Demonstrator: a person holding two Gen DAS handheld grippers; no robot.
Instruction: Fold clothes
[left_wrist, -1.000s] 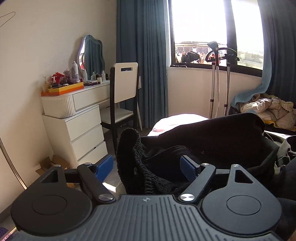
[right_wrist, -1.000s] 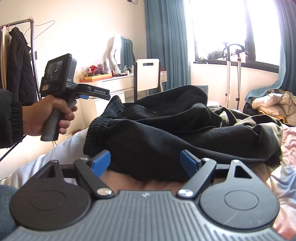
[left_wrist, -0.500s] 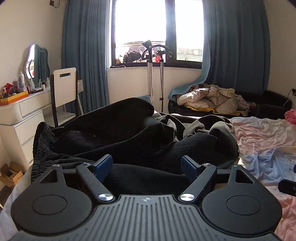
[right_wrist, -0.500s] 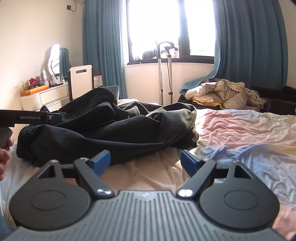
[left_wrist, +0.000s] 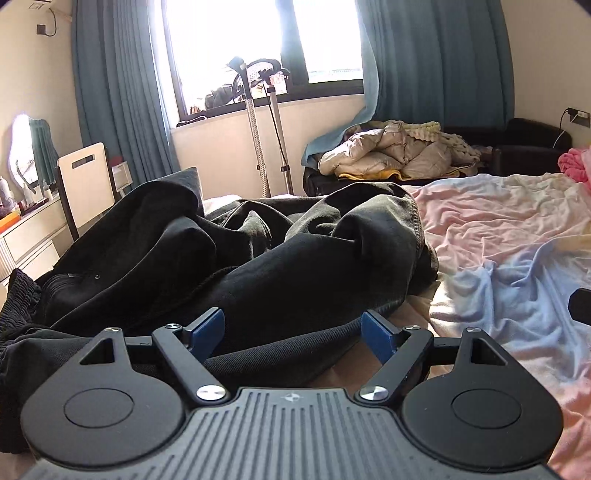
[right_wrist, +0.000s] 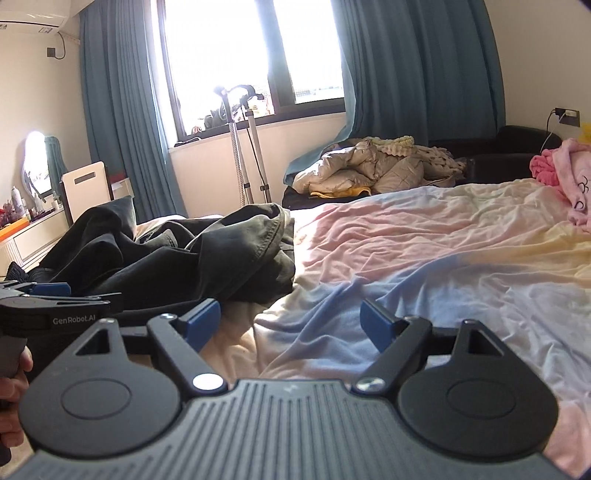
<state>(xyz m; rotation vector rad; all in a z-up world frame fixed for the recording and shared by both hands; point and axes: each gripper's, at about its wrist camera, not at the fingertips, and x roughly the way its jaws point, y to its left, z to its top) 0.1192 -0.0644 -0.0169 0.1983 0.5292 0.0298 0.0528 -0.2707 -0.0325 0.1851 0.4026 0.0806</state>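
Both the left gripper (left_wrist: 293, 330) and right gripper (right_wrist: 290, 319) gape wide and empty before the crumpled black trousers (left_wrist: 229, 266), seemingly soft, limp and fairly heavy, best pinched at the ribbed waistband (left_wrist: 18, 299) at the frame's left.

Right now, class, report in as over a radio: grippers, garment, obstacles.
Left gripper open, empty, over black garment. Right gripper open, empty, over pastel bedsheet. Garment crumpled, unfolded. Nothing blocking.

A crumpled heap of black trousers (left_wrist: 258, 266) blocks the left side of the pastel pink-and-blue bedsheet (right_wrist: 424, 266). Rightward the sheet lies bare and passable up to a pink blanket (right_wrist: 565, 177) at its far right corner.
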